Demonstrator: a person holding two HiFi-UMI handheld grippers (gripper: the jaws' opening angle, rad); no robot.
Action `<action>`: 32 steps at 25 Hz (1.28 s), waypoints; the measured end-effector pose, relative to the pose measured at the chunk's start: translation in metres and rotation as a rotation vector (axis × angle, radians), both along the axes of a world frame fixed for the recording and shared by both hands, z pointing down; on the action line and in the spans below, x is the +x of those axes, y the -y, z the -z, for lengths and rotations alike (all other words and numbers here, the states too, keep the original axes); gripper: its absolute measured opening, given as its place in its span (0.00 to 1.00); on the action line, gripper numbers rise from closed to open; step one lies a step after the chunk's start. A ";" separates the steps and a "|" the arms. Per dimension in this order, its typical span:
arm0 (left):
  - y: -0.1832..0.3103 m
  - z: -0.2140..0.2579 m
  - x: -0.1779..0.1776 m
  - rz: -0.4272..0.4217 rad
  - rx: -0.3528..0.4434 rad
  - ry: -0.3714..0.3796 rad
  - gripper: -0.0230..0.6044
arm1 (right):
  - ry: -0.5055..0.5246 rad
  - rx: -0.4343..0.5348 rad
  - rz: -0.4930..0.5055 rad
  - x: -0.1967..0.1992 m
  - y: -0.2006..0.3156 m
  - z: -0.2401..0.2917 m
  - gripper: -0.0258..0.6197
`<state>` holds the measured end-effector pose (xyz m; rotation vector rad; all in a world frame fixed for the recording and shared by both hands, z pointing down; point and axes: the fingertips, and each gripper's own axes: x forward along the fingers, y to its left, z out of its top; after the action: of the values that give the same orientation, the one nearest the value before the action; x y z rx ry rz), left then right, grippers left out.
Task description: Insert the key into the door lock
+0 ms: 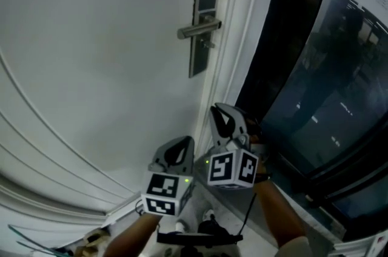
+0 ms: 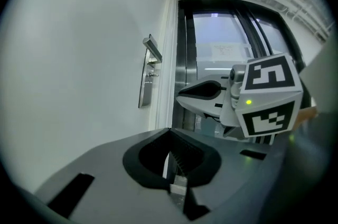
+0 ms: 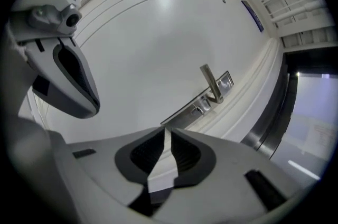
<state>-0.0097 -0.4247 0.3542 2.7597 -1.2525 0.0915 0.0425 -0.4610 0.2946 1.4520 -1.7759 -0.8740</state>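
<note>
A tall metal lock plate (image 1: 202,25) with a lever handle (image 1: 199,28) sits on the white door (image 1: 97,56), near its right edge. Just below the lever a small metal piece (image 1: 208,43) sticks out; I cannot tell if it is a key. My left gripper (image 1: 187,140) is low in the head view, shut, with nothing seen between its jaws (image 2: 169,132). My right gripper (image 1: 216,108) is beside it, slightly higher, also shut with nothing visible in it (image 3: 166,130). Both point up toward the lock plate (image 3: 203,101) and remain well below it.
The white door frame (image 1: 236,37) runs beside the lock. To its right is a dark metal and glass panel (image 1: 315,68). Raised curved mouldings (image 1: 36,128) cross the lower left of the door. A black cable (image 1: 200,237) hangs below the grippers.
</note>
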 end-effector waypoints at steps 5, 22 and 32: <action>-0.018 0.002 -0.002 -0.003 0.003 -0.015 0.05 | 0.135 -0.040 0.003 -0.007 -0.035 -0.011 0.09; -0.104 -0.011 0.048 0.025 -0.008 0.010 0.05 | 0.591 -0.233 0.055 0.028 -0.148 -0.061 0.06; -0.167 -0.028 0.070 0.057 -0.032 0.032 0.05 | 0.712 -0.281 0.102 0.047 -0.218 -0.069 0.06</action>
<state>0.0607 -0.2575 0.3822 2.7044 -1.3243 0.1502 0.0898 -0.2431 0.3636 1.6004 -2.3810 -0.1177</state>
